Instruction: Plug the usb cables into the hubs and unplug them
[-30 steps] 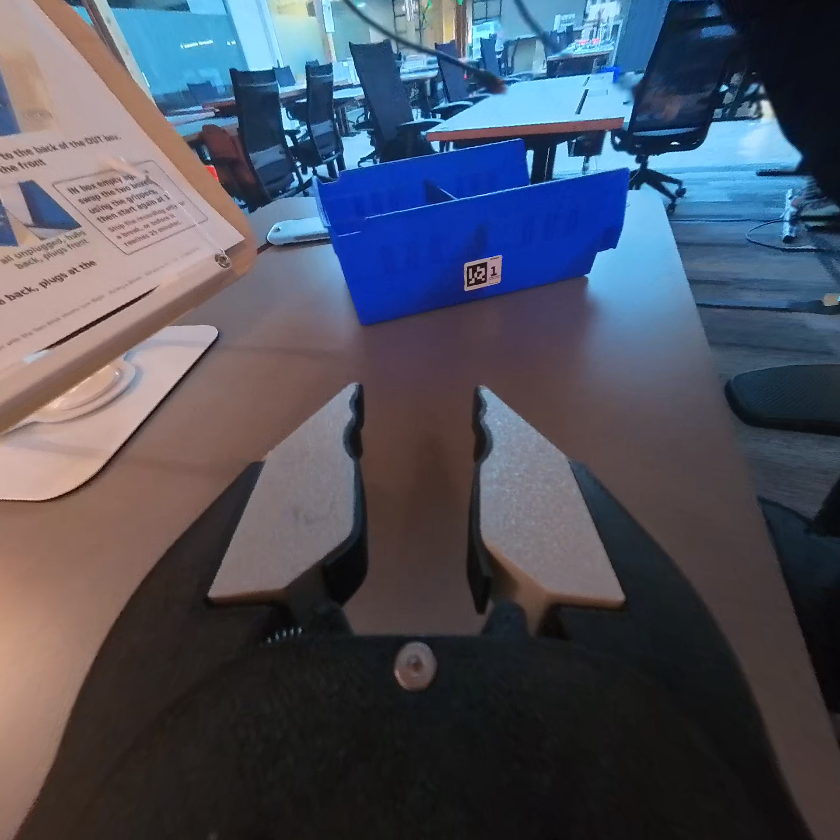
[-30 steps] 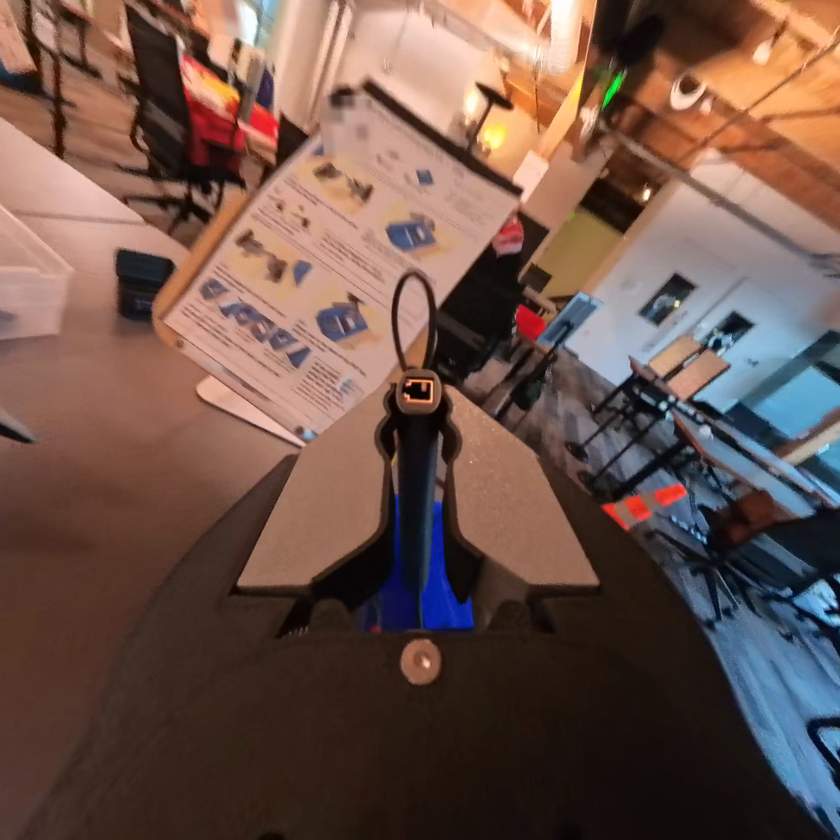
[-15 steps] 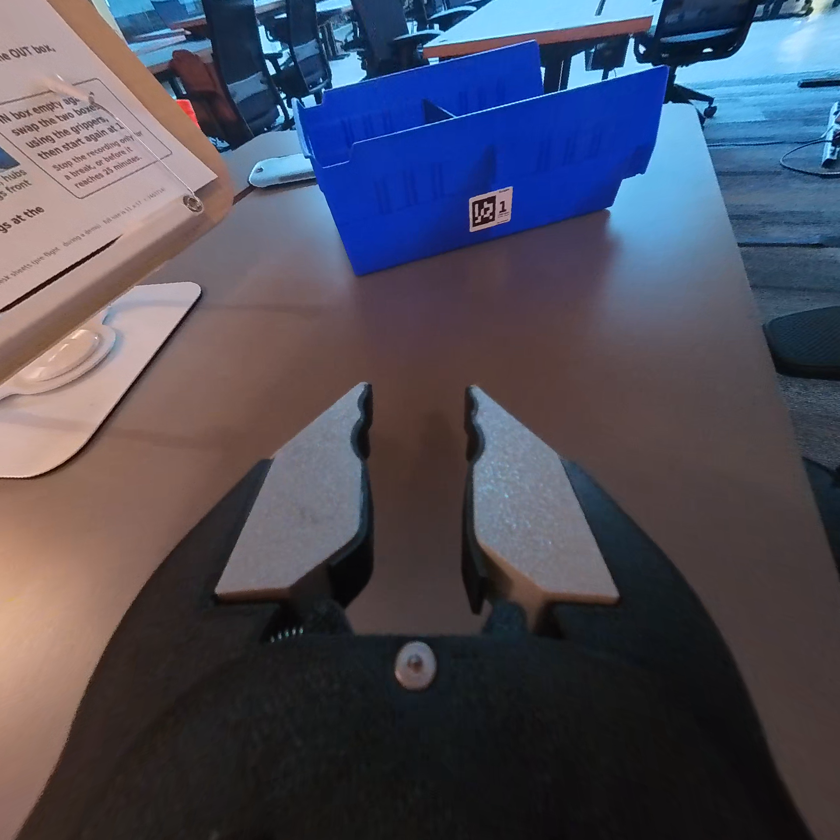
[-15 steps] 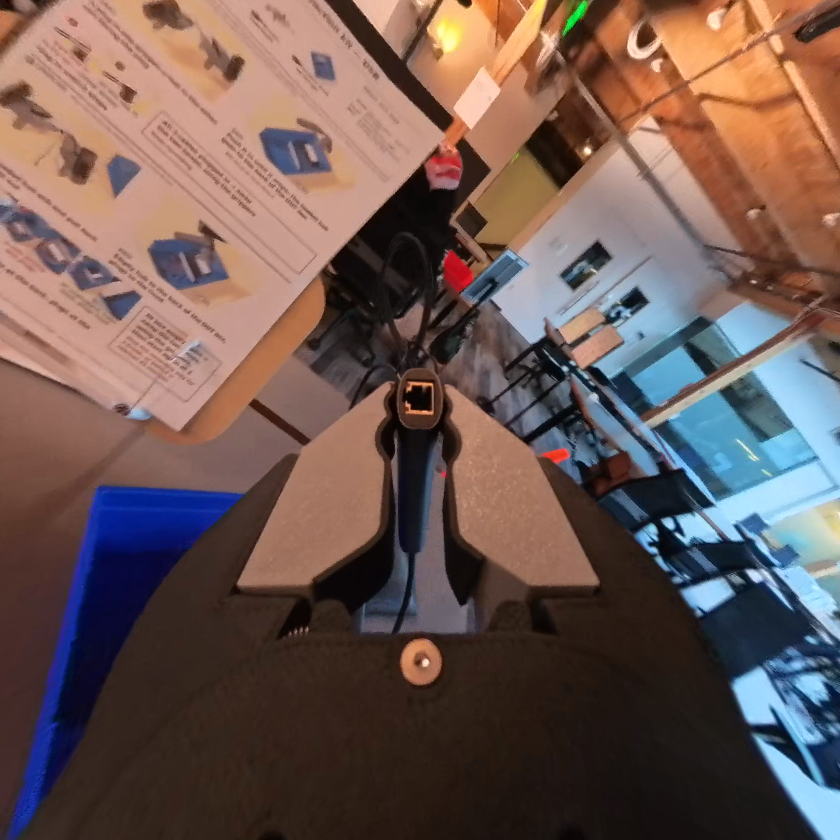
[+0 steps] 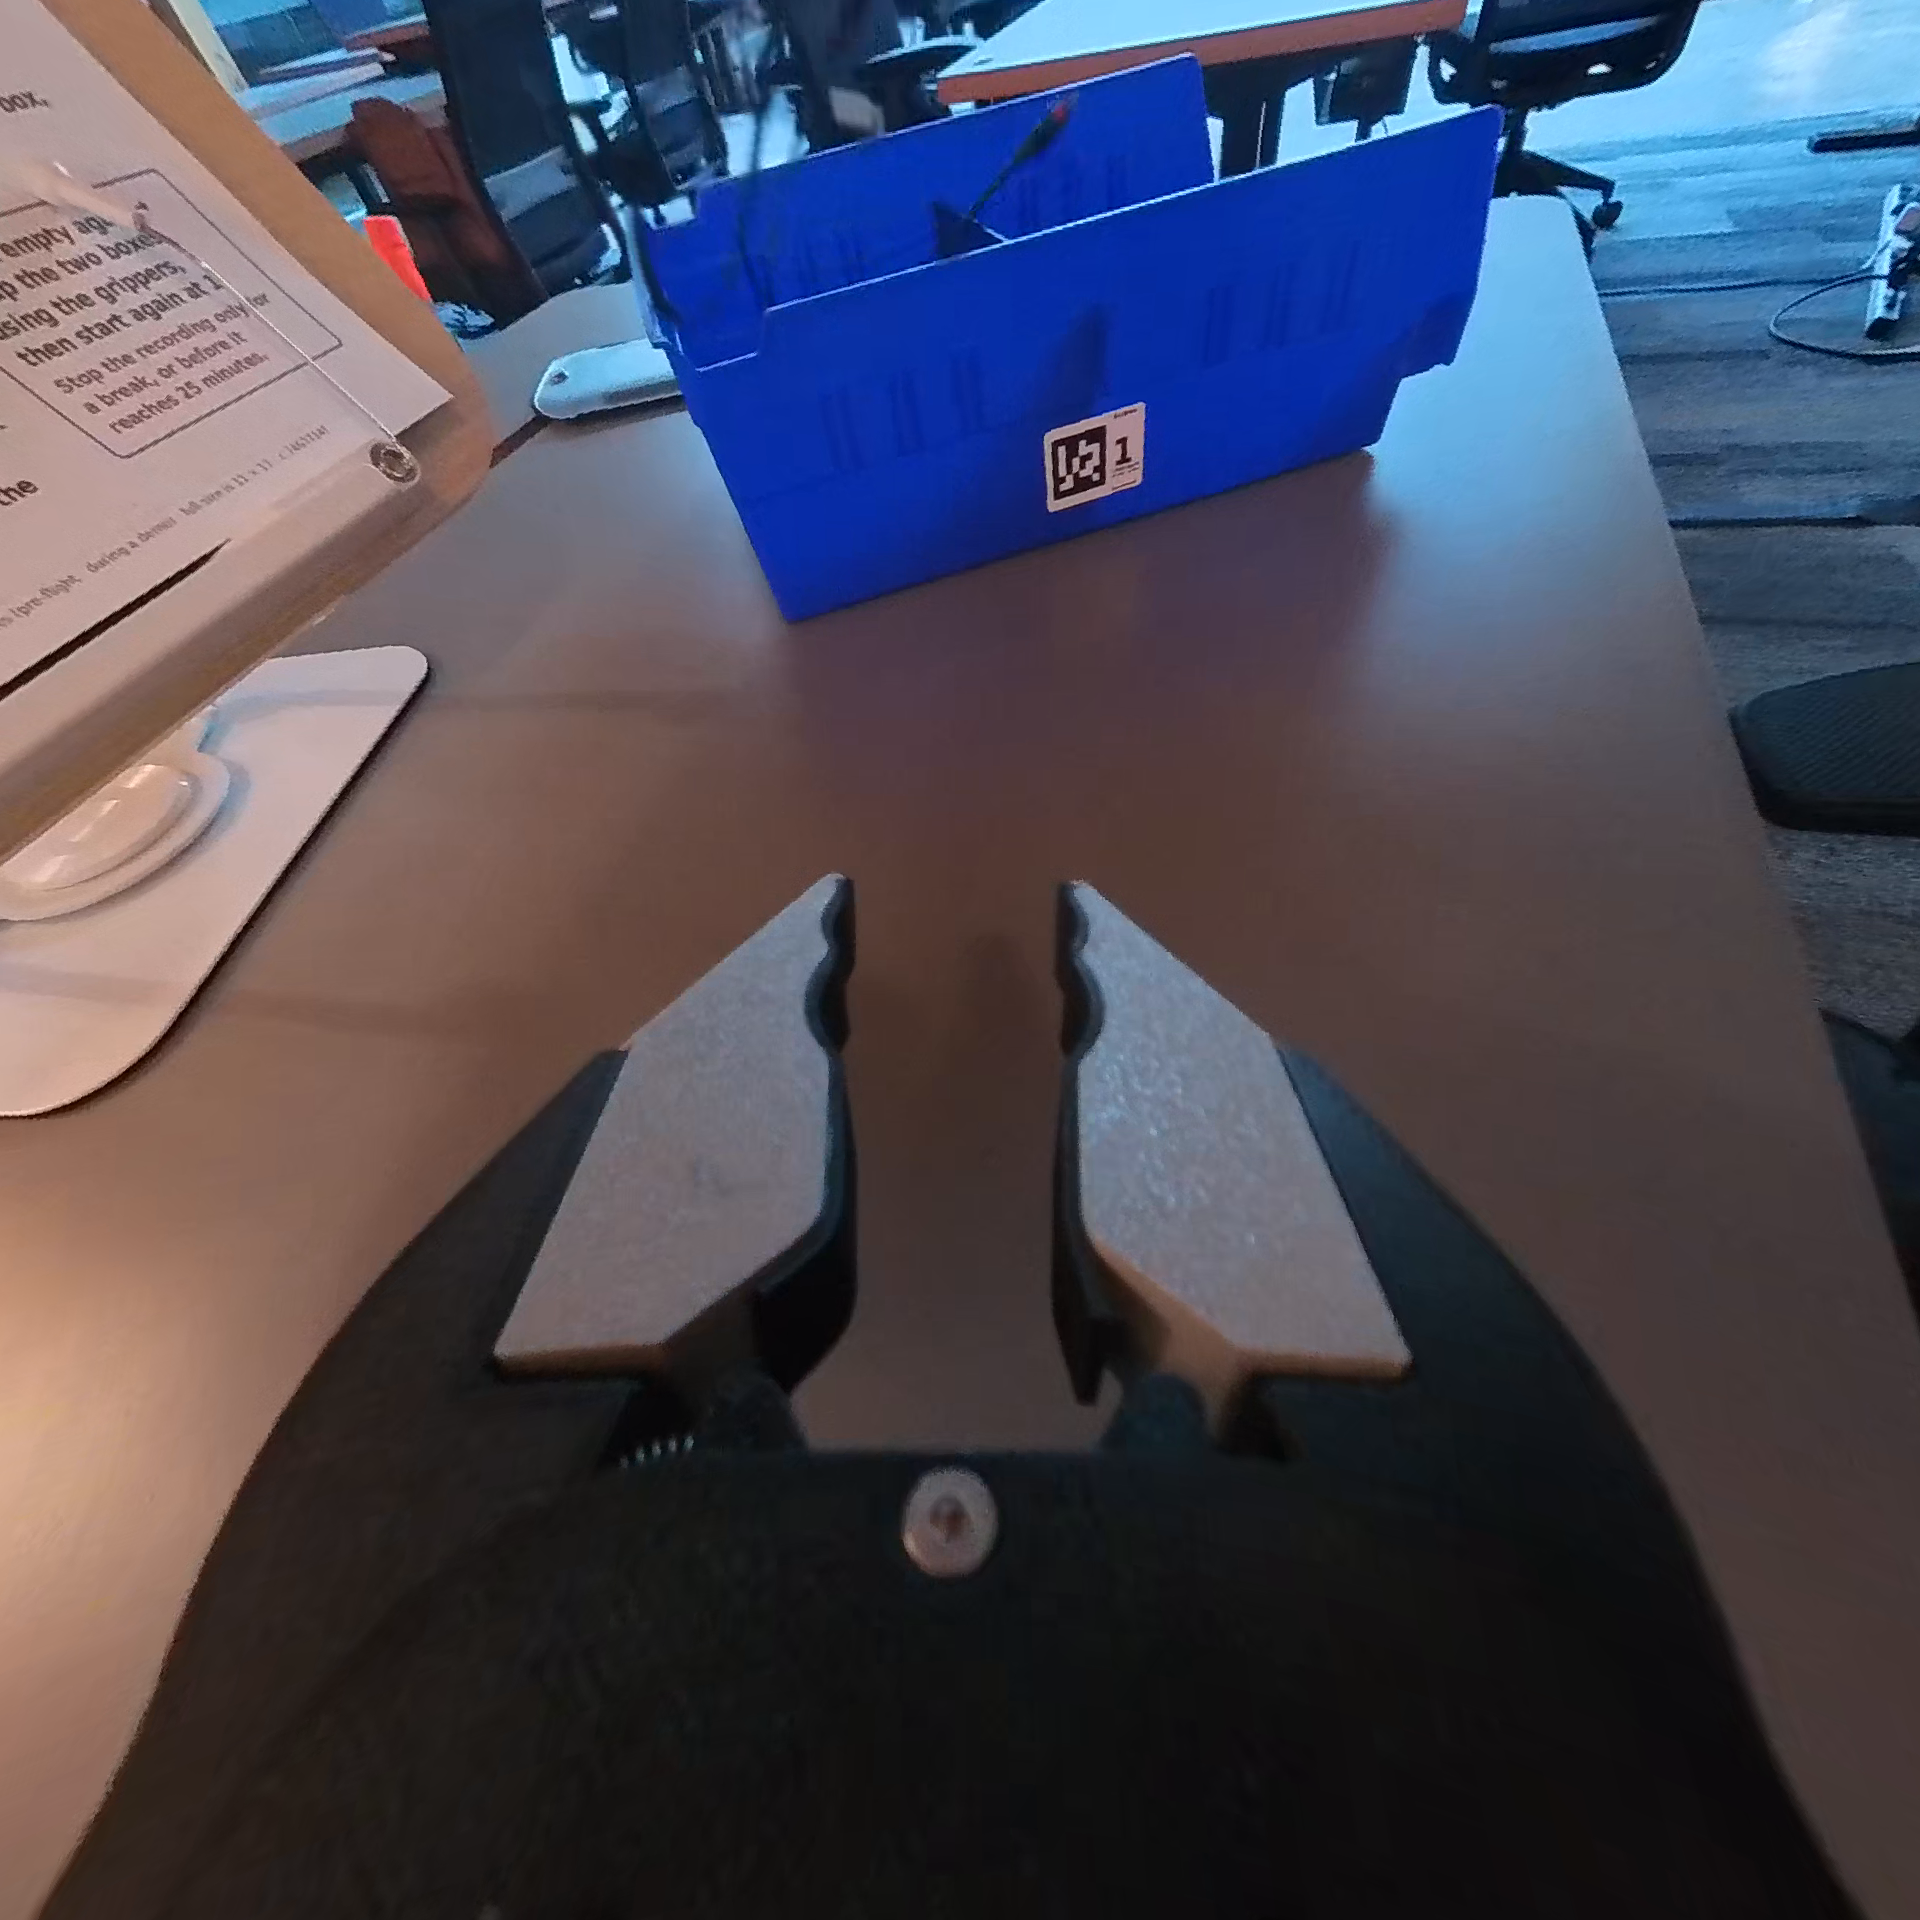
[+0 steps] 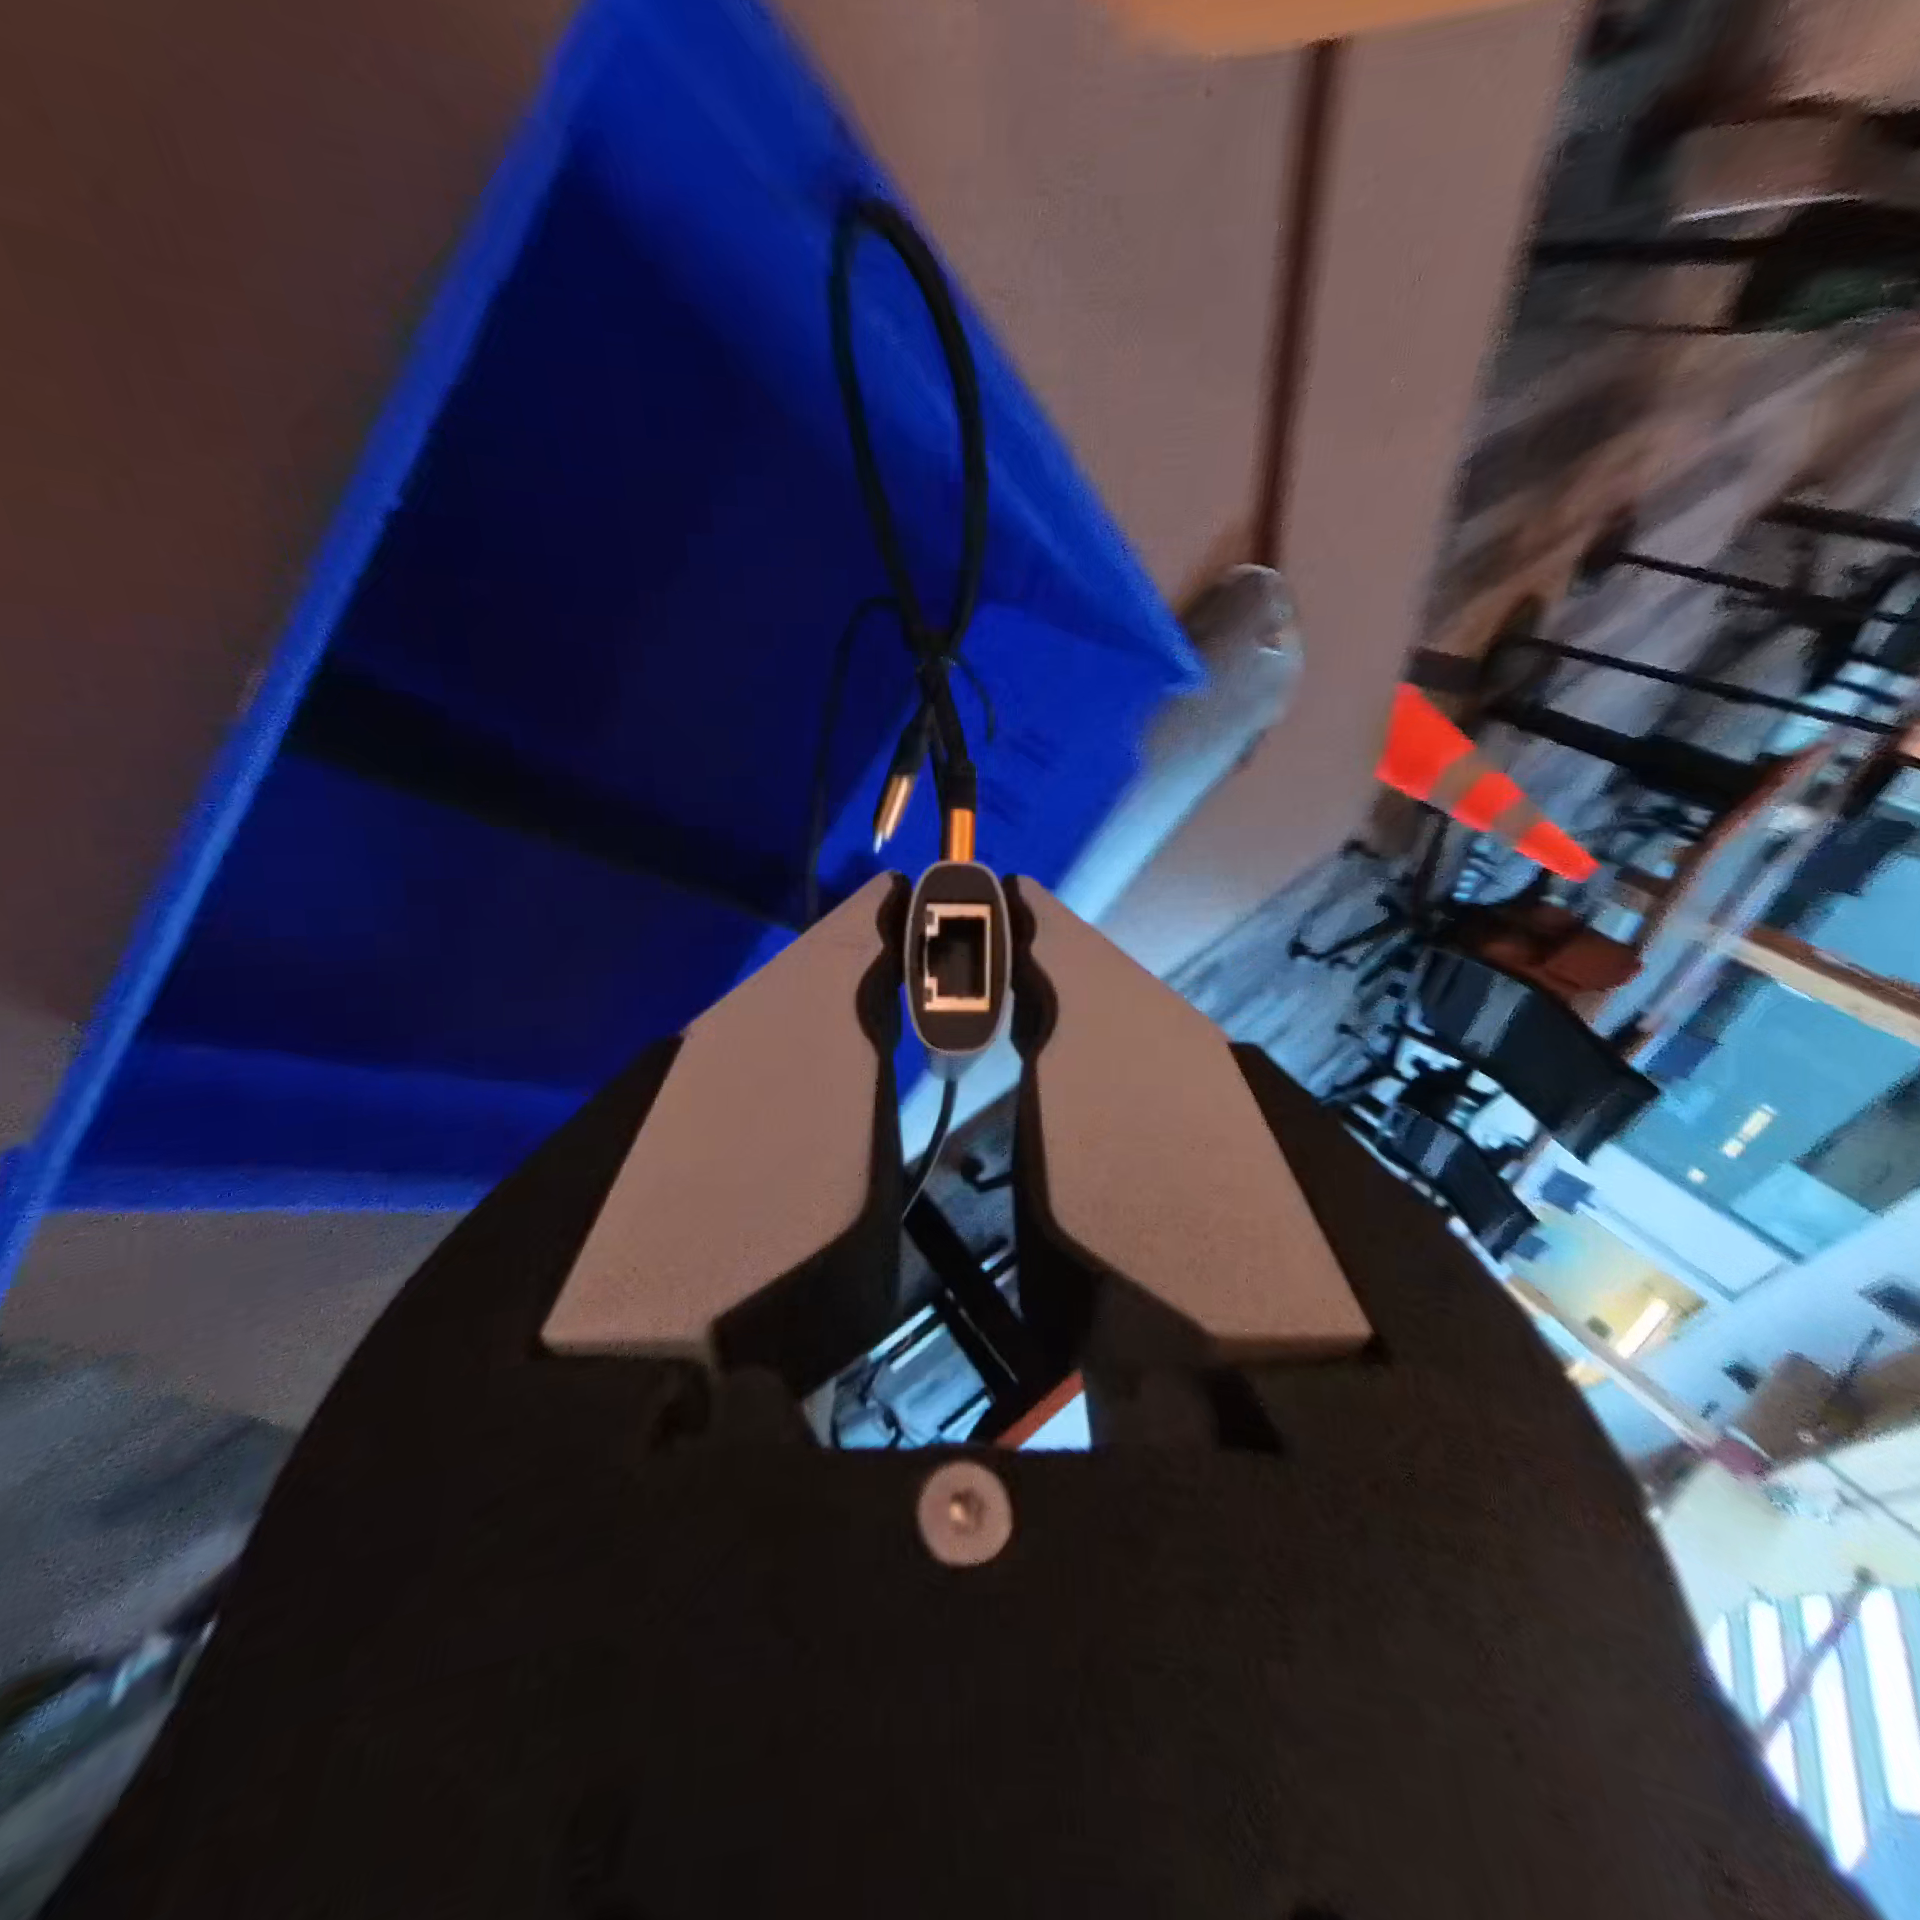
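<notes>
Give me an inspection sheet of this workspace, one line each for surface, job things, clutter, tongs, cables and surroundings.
Surface: brown table, bare in front of the left tongs.
Job's things: blue bin with a divider stands on the table, with a marker sticker on its near wall; hub held end-on, its port facing the camera.
Clutter: instruction board on a white stand at left; small white object beside the bin.
Grippers: left tongs open, holding nothing; right tongs shut on the hub, above the bin.
Cables: black cable loops from the hub, one plug hanging free.
Surroundings: office chairs, other desks, an orange cone.
</notes>
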The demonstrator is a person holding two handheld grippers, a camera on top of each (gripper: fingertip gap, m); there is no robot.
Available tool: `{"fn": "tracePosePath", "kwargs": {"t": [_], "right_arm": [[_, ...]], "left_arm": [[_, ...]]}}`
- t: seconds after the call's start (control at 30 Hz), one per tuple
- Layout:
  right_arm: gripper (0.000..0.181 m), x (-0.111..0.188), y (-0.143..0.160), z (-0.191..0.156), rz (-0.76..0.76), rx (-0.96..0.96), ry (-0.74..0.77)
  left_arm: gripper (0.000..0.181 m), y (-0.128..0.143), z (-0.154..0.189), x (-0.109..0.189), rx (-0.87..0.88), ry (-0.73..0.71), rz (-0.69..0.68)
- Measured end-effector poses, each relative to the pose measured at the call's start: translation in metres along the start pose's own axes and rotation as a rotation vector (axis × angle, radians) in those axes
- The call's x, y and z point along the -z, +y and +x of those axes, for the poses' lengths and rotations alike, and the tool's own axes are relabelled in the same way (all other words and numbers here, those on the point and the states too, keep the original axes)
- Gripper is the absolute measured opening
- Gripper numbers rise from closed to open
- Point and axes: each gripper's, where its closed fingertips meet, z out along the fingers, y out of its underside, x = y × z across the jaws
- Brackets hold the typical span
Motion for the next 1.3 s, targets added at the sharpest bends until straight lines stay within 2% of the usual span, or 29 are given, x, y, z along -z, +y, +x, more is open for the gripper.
{"fn": "tracePosePath", "kwargs": {"t": [0.07,0.13,0.2,0.3,0.4,0.47,0.53,0.6,0.67,0.7,0.73,0.83,0.9,1.03,1.2,1.3], "right_arm": [[0.014,-0.032,-0.021,-0.022,-0.007,0.011,-0.107],[0.014,-0.062,-0.038,-0.022,-0.019,-0.009,-0.093],[0.017,-0.091,-0.04,-0.018,-0.076,-0.026,-0.054],[0.03,-0.12,-0.031,-0.036,-0.179,-0.079,-0.17],[0.033,-0.118,-0.033,-0.027,-0.145,-0.149,-0.147],[0.039,-0.094,-0.046,-0.013,0.02,-0.214,-0.105],[0.038,-0.06,-0.047,0.001,0.175,-0.307,-0.072],[0.038,-0.033,-0.026,0.017,0.251,-0.427,-0.02],[0.043,-0.021,0.011,0.024,0.236,-0.576,0.012],[0.05,-0.021,0.031,0.02,0.2,-0.66,-0.002],[0.059,-0.025,0.051,0.009,0.142,-0.748,-0.039],[0.053,-0.04,0.086,-0.046,0.002,-0.89,-0.189],[0.052,-0.053,0.108,-0.062,-0.071,-0.869,-0.109],[0.059,-0.079,0.142,-0.064,-0.187,-0.782,0.132],[0.071,-0.097,0.148,-0.047,-0.239,-0.608,0.39],[0.058,-0.104,0.151,-0.037,-0.267,-0.533,0.484]], "left_arm": [[0.035,-0.001,0.0,0.0,0.001,0.001,0.004],[0.035,0.0,0.0,0.0,0.006,0.004,0.002],[0.035,0.0,-0.001,0.0,0.01,0.004,0.0],[0.035,0.0,-0.001,0.0,0.017,0.006,0.004],[0.036,0.0,-0.001,0.0,0.018,0.01,0.0],[0.036,0.001,0.0,0.0,0.019,0.013,-0.003],[0.036,0.001,0.001,0.0,0.02,0.02,-0.007],[0.035,0.002,0.003,-0.001,0.021,0.027,-0.012],[0.036,0.002,0.004,-0.001,0.015,0.03,-0.017],[0.036,0.003,0.005,-0.002,0.009,0.031,-0.02],[0.036,0.003,0.006,-0.002,0.003,0.031,-0.024],[0.036,0.003,0.006,-0.002,-0.003,0.028,-0.024],[0.035,0.002,0.005,-0.001,0.008,0.027,-0.016],[0.035,0.002,0.004,0.0,0.021,0.029,-0.009],[0.035,0.002,0.005,0.0,0.016,0.031,-0.011],[0.035,0.002,0.005,0.0,0.022,0.035,-0.011]]}}
